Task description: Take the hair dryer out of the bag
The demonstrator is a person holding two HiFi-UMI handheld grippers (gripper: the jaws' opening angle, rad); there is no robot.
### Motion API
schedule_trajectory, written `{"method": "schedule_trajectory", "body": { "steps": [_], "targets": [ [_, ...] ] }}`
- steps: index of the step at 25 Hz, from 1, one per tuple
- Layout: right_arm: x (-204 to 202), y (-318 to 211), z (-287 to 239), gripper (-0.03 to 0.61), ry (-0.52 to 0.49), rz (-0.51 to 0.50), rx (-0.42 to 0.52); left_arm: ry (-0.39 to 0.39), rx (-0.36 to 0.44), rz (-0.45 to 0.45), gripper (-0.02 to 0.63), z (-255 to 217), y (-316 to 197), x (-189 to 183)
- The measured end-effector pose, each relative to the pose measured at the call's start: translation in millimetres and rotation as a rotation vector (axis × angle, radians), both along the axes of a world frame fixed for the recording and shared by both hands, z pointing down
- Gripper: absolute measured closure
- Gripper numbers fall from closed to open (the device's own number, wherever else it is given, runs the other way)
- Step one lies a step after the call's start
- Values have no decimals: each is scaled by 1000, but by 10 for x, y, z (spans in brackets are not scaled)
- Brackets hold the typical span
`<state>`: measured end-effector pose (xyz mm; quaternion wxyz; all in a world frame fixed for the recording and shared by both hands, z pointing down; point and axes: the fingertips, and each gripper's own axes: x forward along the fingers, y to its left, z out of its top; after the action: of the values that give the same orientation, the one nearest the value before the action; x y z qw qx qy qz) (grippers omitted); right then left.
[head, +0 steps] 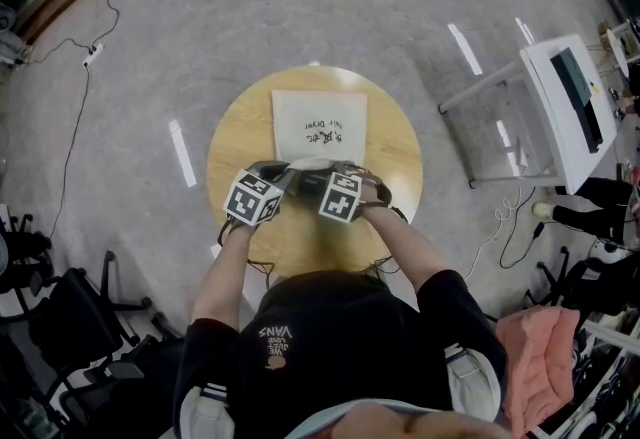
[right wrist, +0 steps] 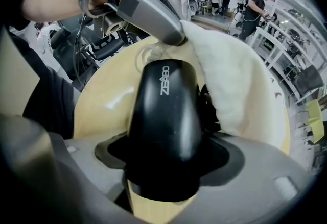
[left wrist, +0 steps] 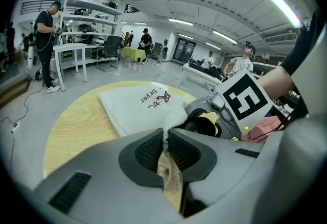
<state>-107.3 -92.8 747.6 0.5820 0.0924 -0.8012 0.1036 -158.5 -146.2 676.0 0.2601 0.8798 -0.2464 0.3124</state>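
Half the job, by my reckoning, is looking done: the right gripper (right wrist: 166,164) is clamping its jaws on the black hair dryer (right wrist: 164,105), which is lying at the near mouth of the white bag (left wrist: 134,108) on the round table (head: 236,142), seemingly partly clear of the cloth, while the left gripper (left wrist: 164,141) is pinching the bag's near edge. Drawing it fully free is remaining. The dryer is carrying "ZEABO"; the bag is showing "Dryer" (the brown script beside it I am not managing to read).
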Motion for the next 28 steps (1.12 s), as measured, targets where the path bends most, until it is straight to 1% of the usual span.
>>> {"method": "schedule_trajectory", "body": {
  "steps": [3,11,18,28],
  "targets": [
    [4,-14,10,206,24,-2,-10,5,-2,-5,575,2,-11,-2],
    [-40,-21,32,204,31,-3,-9,10,-8,-6,575,29,-22,-42],
    [1,-50,64,204,106,-13,-35,10,-8,-11,575,19,-34,-4],
    [-7,-38,50,218,82,-11,-29,7,-4,-17,575,19,-8,-9]
  ]
}}
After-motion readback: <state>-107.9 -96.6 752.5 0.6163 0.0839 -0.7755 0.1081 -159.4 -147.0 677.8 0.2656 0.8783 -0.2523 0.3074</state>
